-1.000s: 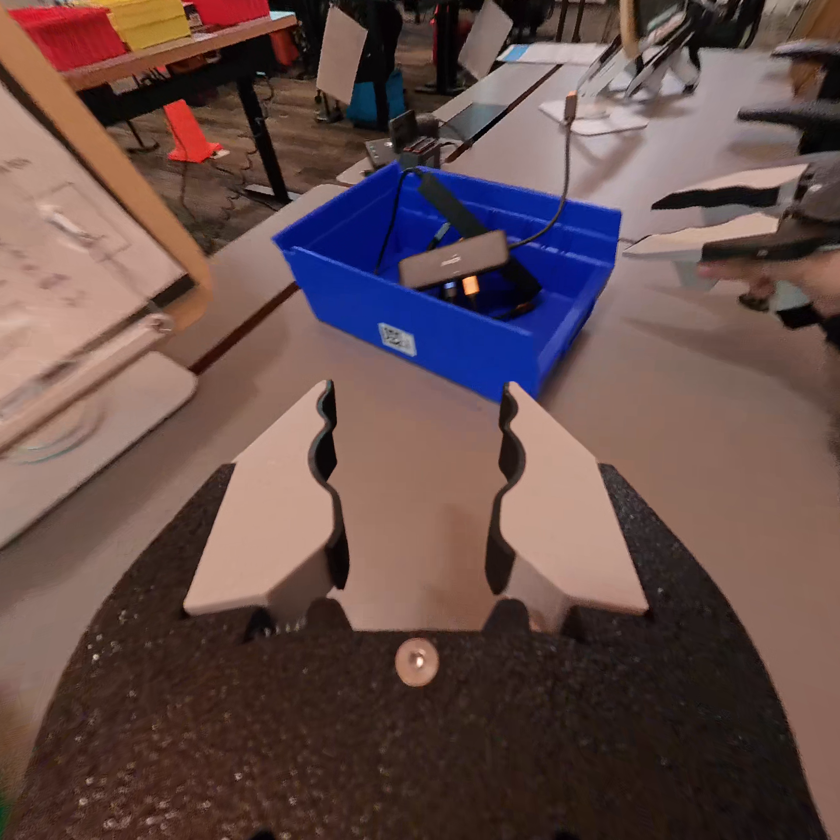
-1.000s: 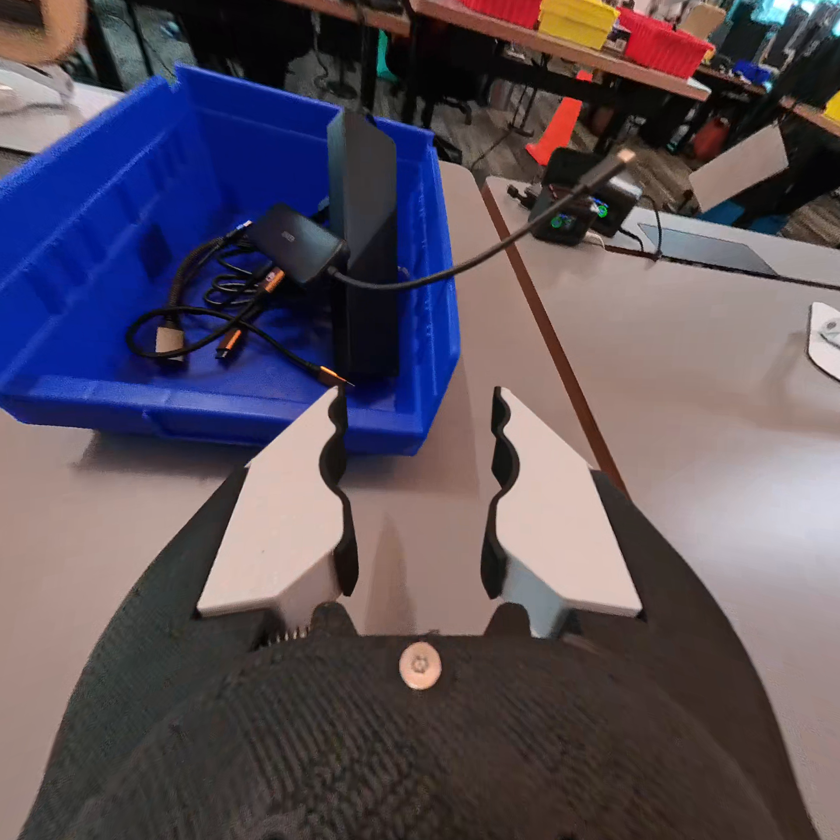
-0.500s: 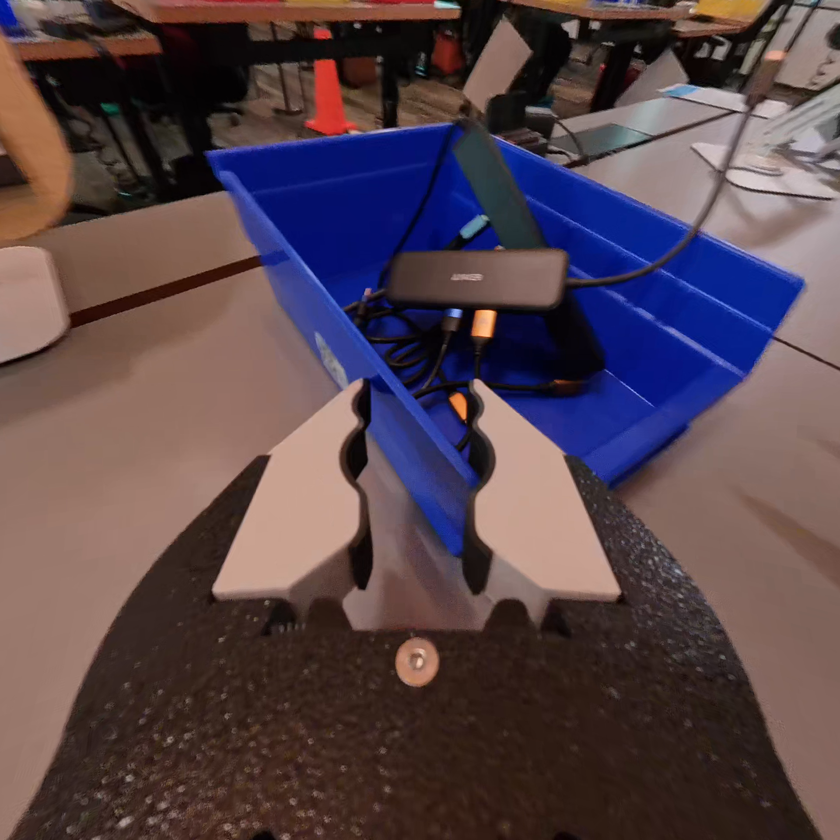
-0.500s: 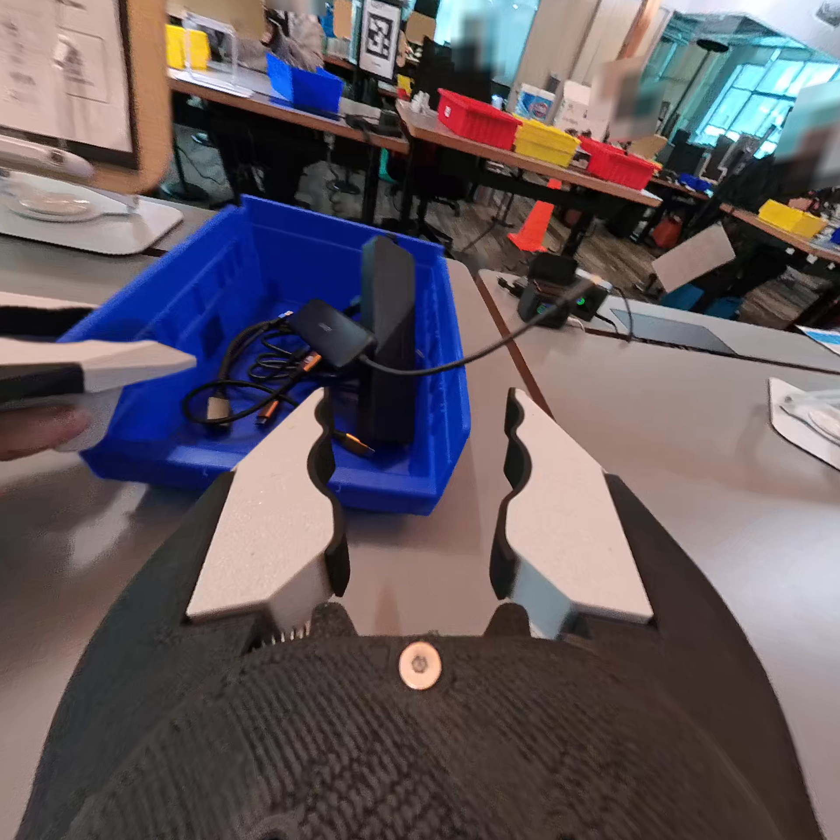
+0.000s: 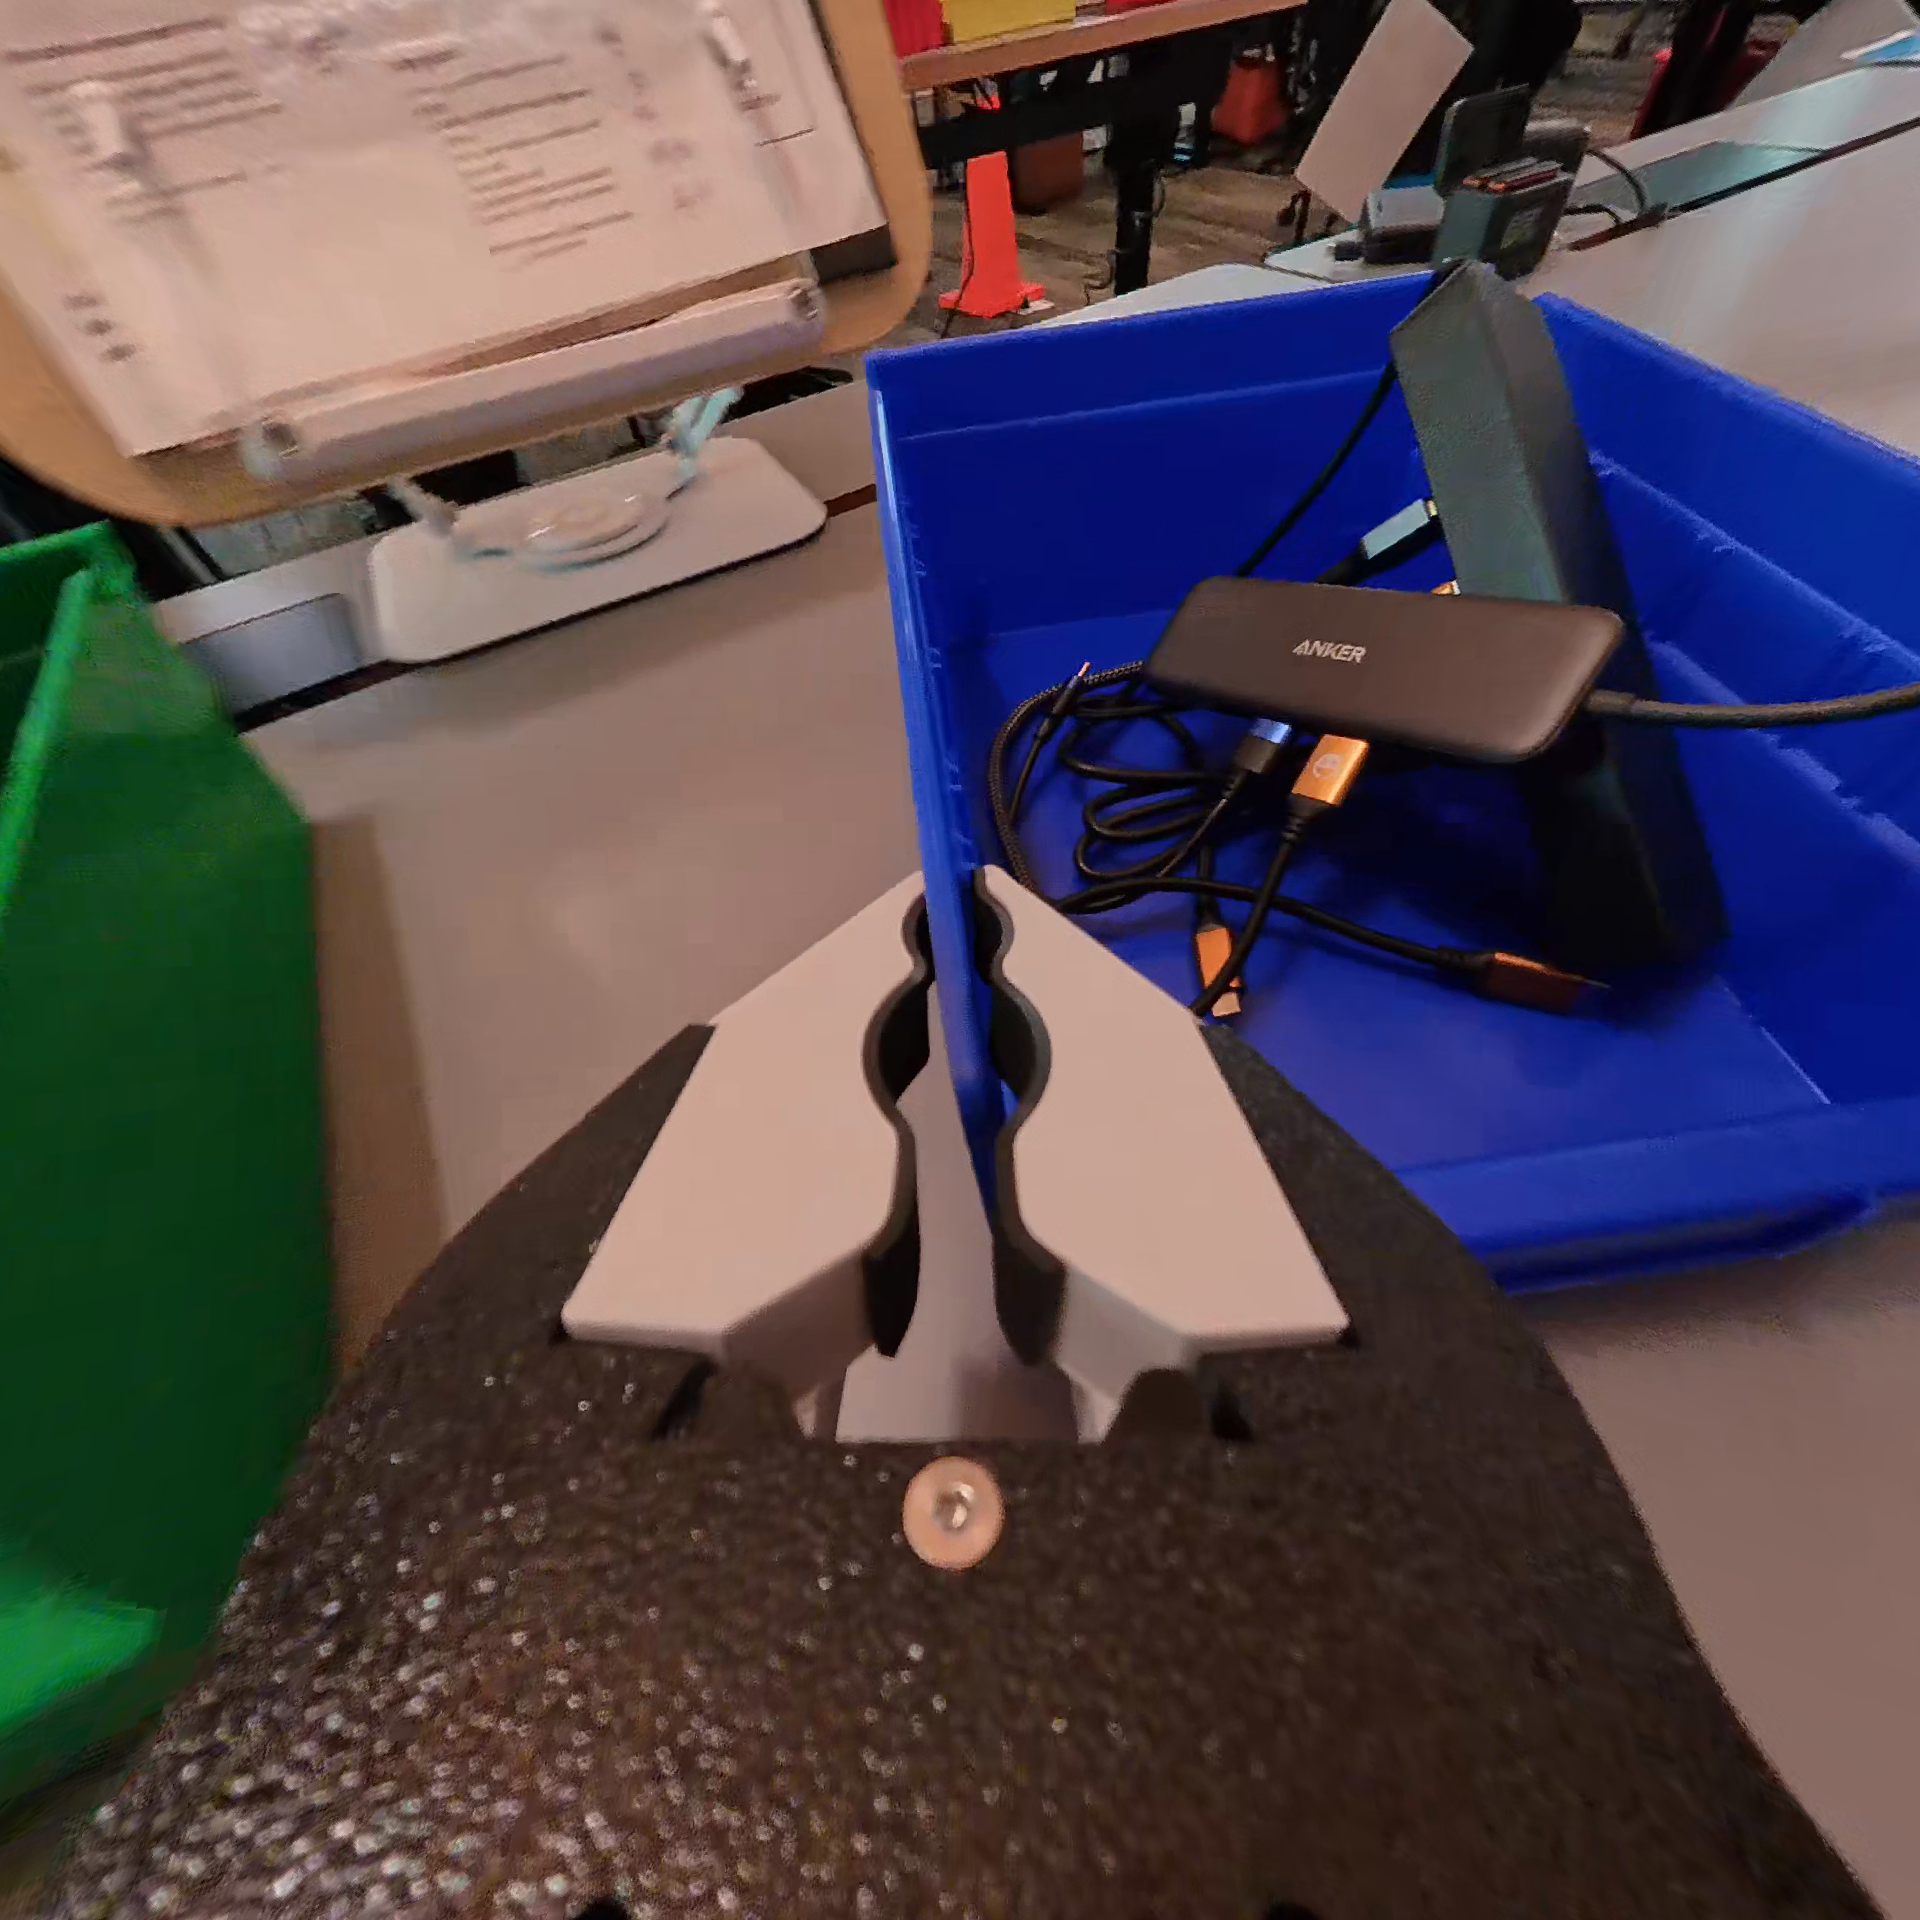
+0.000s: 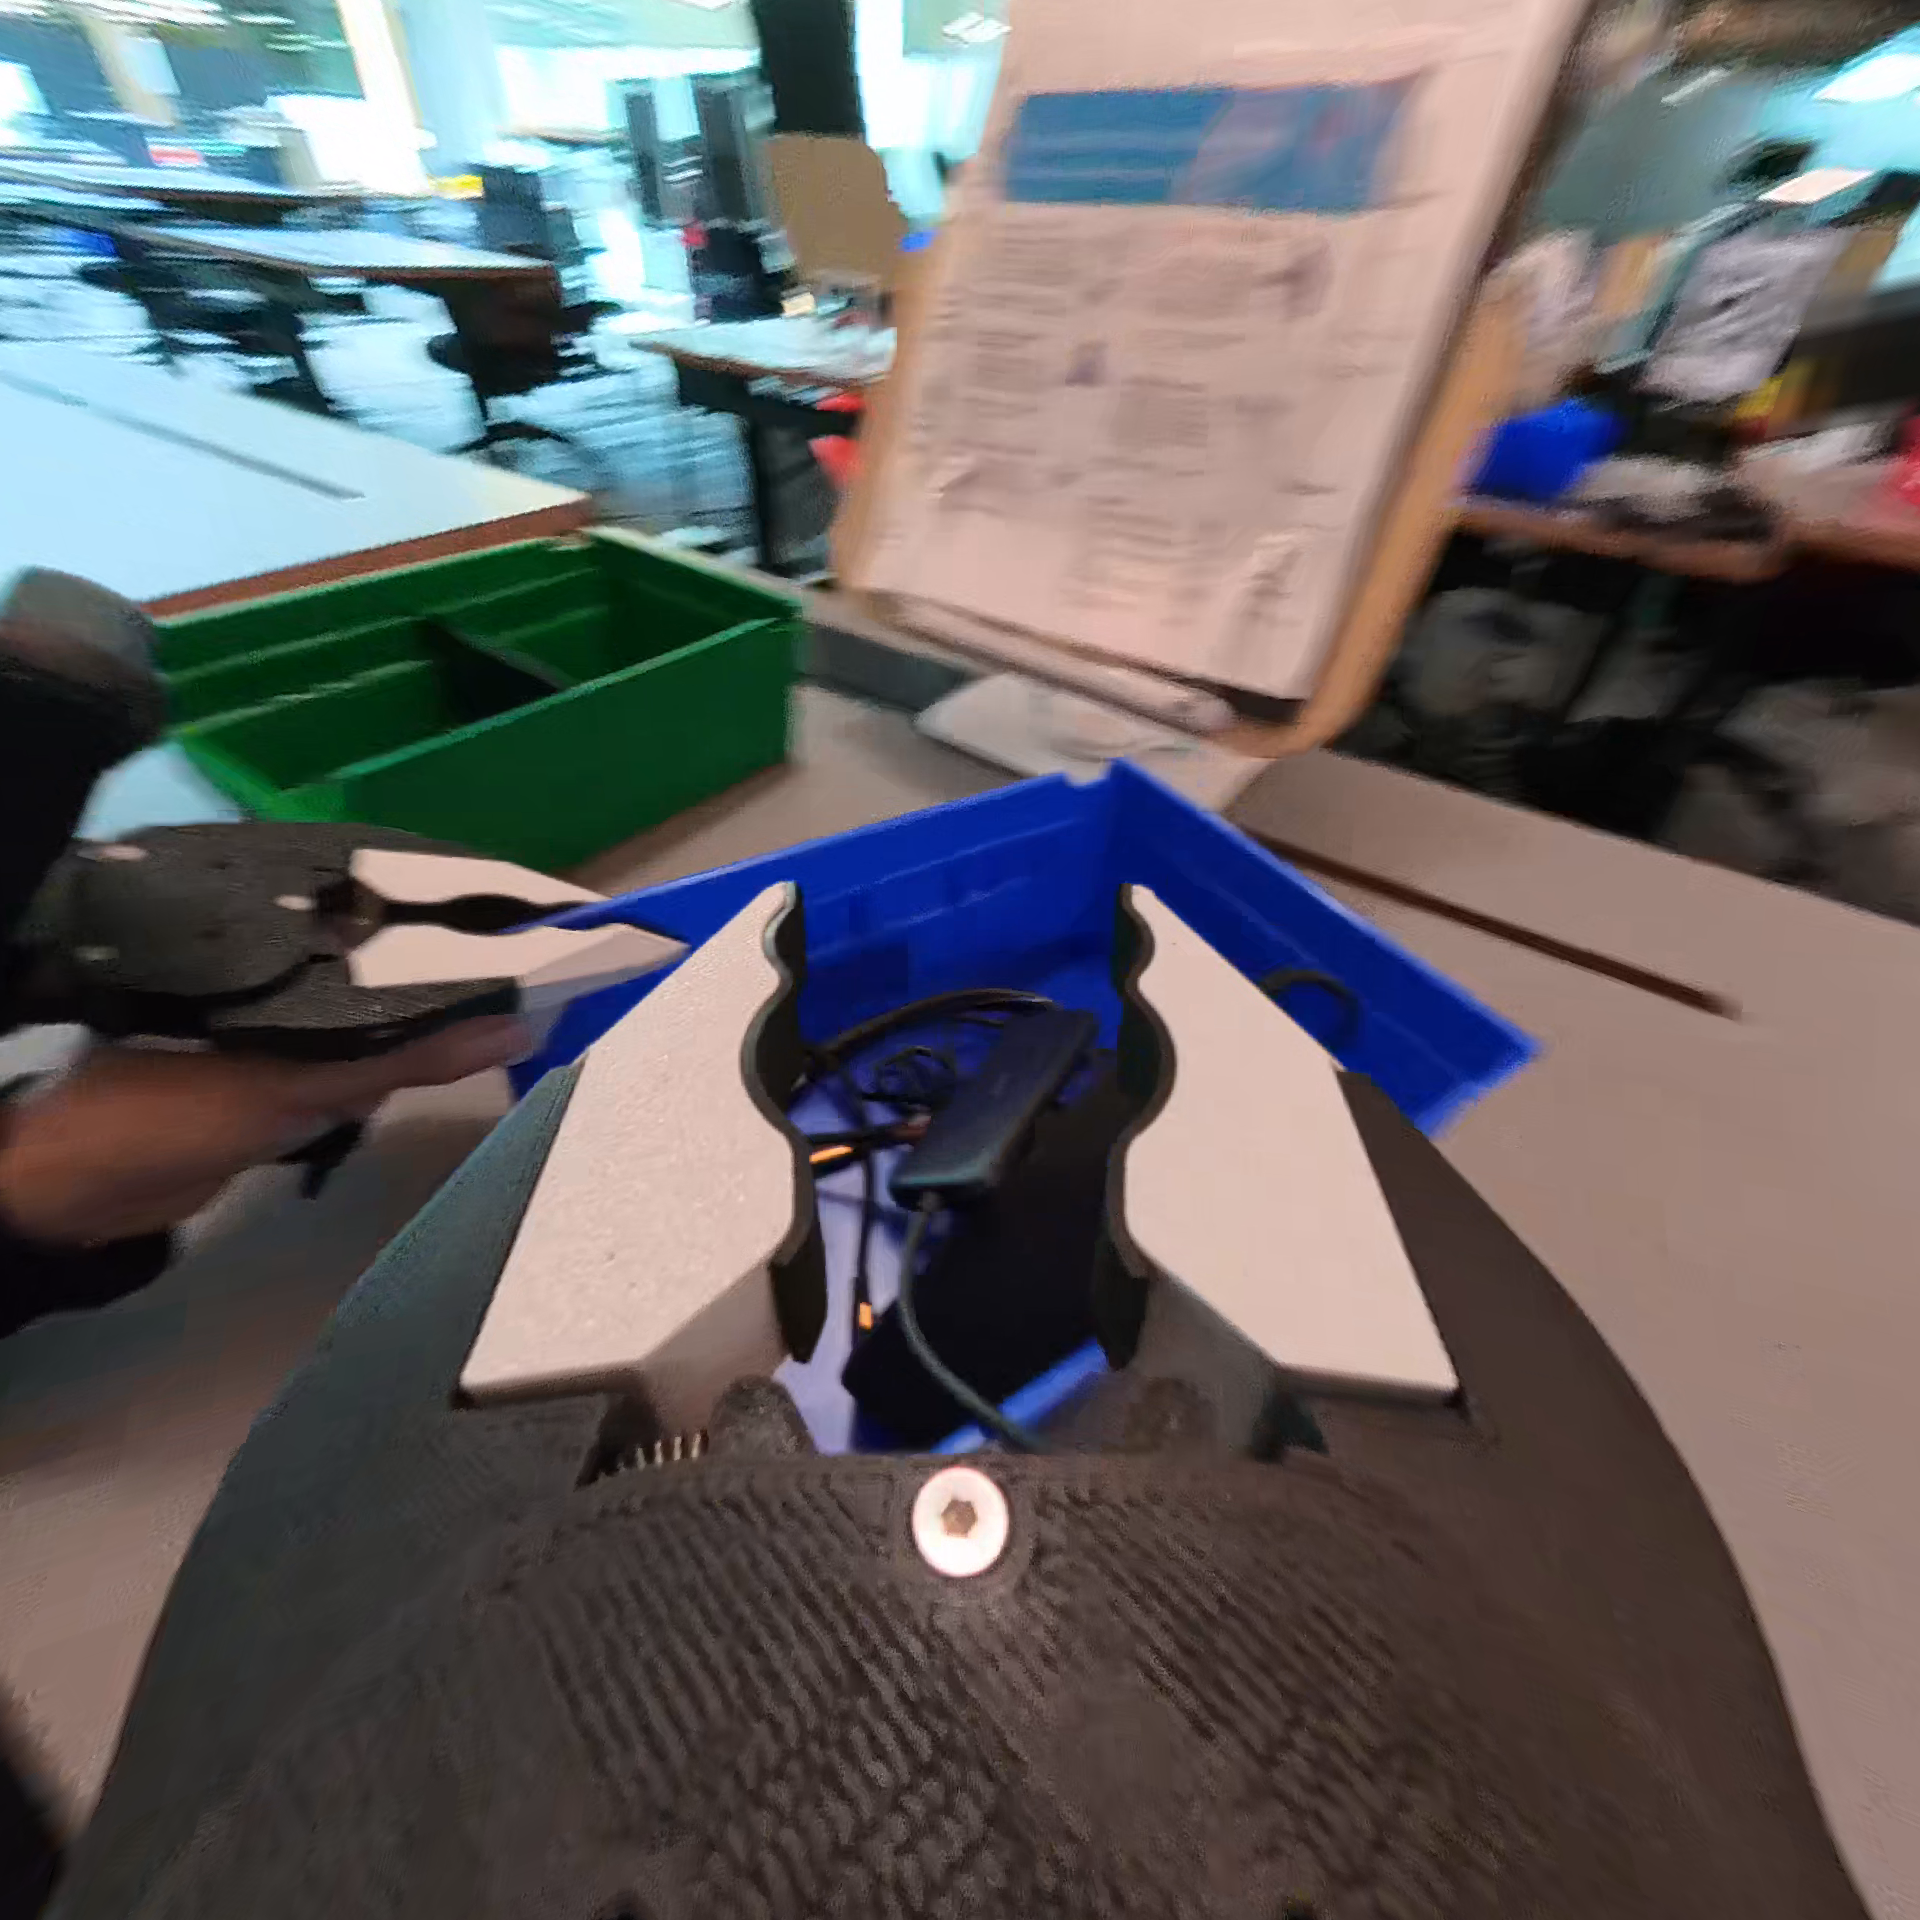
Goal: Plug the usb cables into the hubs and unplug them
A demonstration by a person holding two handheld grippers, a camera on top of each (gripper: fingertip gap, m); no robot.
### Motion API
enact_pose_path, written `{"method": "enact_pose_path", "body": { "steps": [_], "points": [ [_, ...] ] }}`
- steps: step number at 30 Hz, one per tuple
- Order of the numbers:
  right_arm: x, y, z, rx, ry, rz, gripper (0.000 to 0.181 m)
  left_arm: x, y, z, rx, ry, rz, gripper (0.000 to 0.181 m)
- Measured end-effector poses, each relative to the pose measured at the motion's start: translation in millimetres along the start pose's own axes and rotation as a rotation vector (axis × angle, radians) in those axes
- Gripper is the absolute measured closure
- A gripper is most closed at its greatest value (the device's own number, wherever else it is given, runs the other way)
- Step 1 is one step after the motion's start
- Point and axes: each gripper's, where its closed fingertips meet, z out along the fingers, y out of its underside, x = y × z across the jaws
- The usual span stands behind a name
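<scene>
Left tongs (image 5: 954, 914) clamp narrow on the blue bin (image 5: 935, 665) wall. Right tongs (image 6: 958, 925) hang wide above the hub (image 6: 997, 1112) and cables (image 5: 1143, 821) inside.

Count on the grey table:
2 open plastic bins: 1 blue rectangular bin (image 5: 1621, 1174), 1 green divided bin (image 6: 582, 727). Inside the blue one: 2 dark hubs, 1 flat black slab hub (image 5: 1382, 665) and 1 tall dark grey block hub (image 5: 1507, 540). 1 tangle of black braided USB cables (image 5: 1143, 821), exact cable count unclear. 3 orange metal plugs (image 5: 1325, 774), 1 blue-grey plug (image 5: 1262, 743). 1 wooden clipboard stand holding paper (image 5: 416, 208).
</scene>
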Motion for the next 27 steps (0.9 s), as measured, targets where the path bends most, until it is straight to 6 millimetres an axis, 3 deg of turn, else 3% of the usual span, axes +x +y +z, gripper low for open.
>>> {"method": "enact_pose_path", "body": {
  "steps": [3, 6, 9, 12, 14, 16, 18, 20, 22, 27],
  "points": [
    [-50, -32, 47, -0.022, -0.158, 0.059, 0.116, -24, 14, -36, 0.003, -0.009, -0.016, 0.18],
    [-102, -52, 116, -0.115, -0.298, 0.121, 0.099, -39, 21, -53, 0.019, -0.001, -0.047, 0.181],
    [-161, -42, 180, -0.31, -0.425, 0.226, 0.084, -46, 23, -58, 0.023, -0.017, -0.029, 0.181],
    [-168, -11, 242, -0.485, -0.291, 0.228, 0.077, -47, 22, -61, 0.046, -0.021, -0.027, 0.181],
    [-173, 9, 267, -0.584, -0.26, 0.281, 0.085, -47, 23, -63, 0.056, -0.021, -0.037, 0.181],
    [-179, 23, 281, -0.651, -0.249, 0.357, 0.101, -48, 23, -65, 0.064, -0.02, -0.048, 0.18],
    [-183, 37, 285, -0.726, -0.241, 0.368, 0.105, -49, 23, -67, 0.071, -0.015, -0.054, 0.18],
    [-184, 38, 286, -0.743, -0.201, 0.366, 0.109, -49, 23, -67, 0.077, -0.009, -0.054, 0.18],
    [-197, 37, 285, -0.757, -0.219, 0.366, 0.128, -49, 23, -67, 0.078, -0.009, -0.051, 0.18],
    [-200, 57, 286, -0.866, -0.131, 0.388, 0.145, -50, 22, -67, 0.095, -0.004, -0.068, 0.18]
  ]
}}
